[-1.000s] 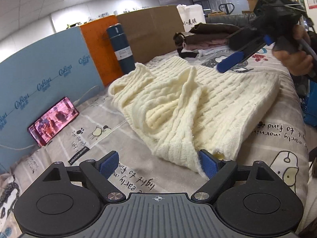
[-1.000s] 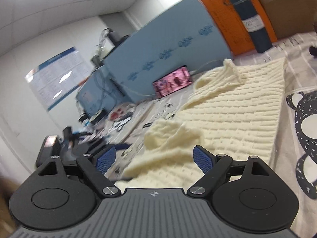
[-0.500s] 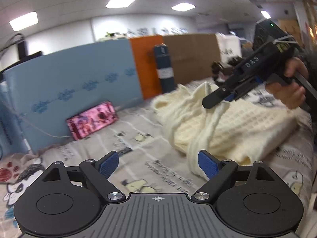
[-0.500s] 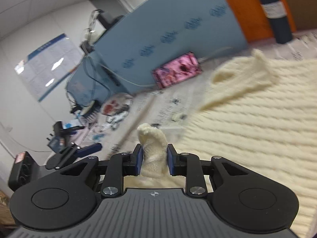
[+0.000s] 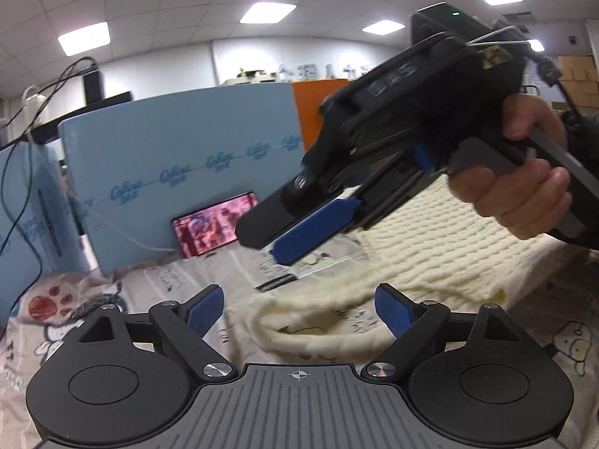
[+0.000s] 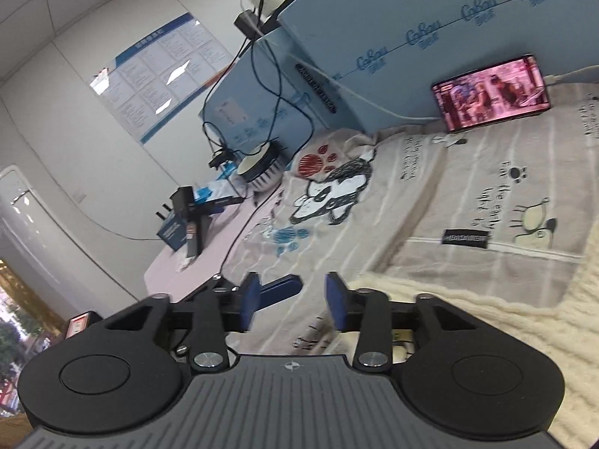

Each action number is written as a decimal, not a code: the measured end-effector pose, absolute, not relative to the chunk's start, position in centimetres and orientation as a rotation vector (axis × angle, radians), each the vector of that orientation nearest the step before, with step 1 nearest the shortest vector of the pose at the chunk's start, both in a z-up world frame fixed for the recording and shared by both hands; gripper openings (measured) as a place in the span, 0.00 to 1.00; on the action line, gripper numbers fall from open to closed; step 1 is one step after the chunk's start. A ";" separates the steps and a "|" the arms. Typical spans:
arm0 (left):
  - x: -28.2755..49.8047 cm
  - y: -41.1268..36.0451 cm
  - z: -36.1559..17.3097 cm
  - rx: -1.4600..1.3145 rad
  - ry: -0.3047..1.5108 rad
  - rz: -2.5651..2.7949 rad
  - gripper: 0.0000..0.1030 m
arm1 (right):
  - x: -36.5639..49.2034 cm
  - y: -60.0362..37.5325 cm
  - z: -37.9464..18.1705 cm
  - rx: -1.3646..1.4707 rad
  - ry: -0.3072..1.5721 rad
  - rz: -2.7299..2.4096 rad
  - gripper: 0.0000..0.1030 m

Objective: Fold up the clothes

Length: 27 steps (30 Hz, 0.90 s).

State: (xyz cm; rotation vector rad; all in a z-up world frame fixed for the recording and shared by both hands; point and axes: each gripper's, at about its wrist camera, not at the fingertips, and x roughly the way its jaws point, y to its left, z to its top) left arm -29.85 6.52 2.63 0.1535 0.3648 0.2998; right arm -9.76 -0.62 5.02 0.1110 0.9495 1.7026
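Note:
A cream cable-knit sweater (image 5: 441, 239) lies on the printed bed sheet (image 5: 209, 280); one sleeve (image 5: 322, 325) stretches out flat just ahead of my left gripper (image 5: 299, 308), which is open and empty above it. In the right wrist view the sweater (image 6: 524, 321) fills the lower right. My right gripper (image 6: 292, 305) has its jaws partly apart with nothing between them, above the sheet (image 6: 468, 194). It also shows in the left wrist view (image 5: 295, 235), hand-held, hovering over the sleeve.
A phone (image 6: 490, 91) playing video leans on blue foam boards (image 6: 411, 37) at the back of the sheet. A side table (image 6: 194, 262) to the left holds boxes, cables and a round brush. An orange board (image 5: 310, 112) stands behind.
My right gripper, shut on a sweater sleeve half a second ago, has let it go and opened; the sleeve now lies flat. Both grippers swung left towards the phone.

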 end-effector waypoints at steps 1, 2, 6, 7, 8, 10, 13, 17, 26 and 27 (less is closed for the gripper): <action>-29.9 6.9 2.6 0.153 0.367 0.319 0.87 | -9.6 -1.0 5.3 0.118 0.932 1.708 0.44; -29.9 7.2 2.7 0.152 0.369 0.338 0.87 | -9.5 -1.3 5.6 0.124 0.914 1.713 0.47; -28.5 8.7 1.8 0.195 0.474 0.441 0.88 | -8.0 -2.9 6.4 0.151 0.852 1.669 0.62; -28.1 8.9 1.4 0.225 0.514 0.455 0.90 | -7.2 -3.4 6.3 0.152 0.838 1.634 0.64; -27.6 9.0 0.8 0.265 0.560 0.453 0.92 | -6.4 -4.0 6.2 0.153 0.823 1.600 0.65; -27.2 8.5 0.1 0.351 0.606 0.435 0.92 | -4.6 -5.2 5.8 0.157 0.803 1.515 0.69; -26.8 8.1 1.1 0.405 0.587 0.435 0.93 | -1.3 -7.1 5.0 0.196 0.778 1.373 0.72; -25.5 7.5 4.1 0.409 0.478 0.471 0.93 | 3.1 -9.6 4.5 0.261 0.703 1.190 0.78; -14.5 3.7 5.1 0.355 0.399 0.362 0.93 | 10.2 -14.1 1.1 0.357 0.592 0.919 0.85; -12.9 3.2 4.8 0.348 0.406 0.342 0.93 | 10.6 -14.6 0.7 0.365 0.598 0.892 0.85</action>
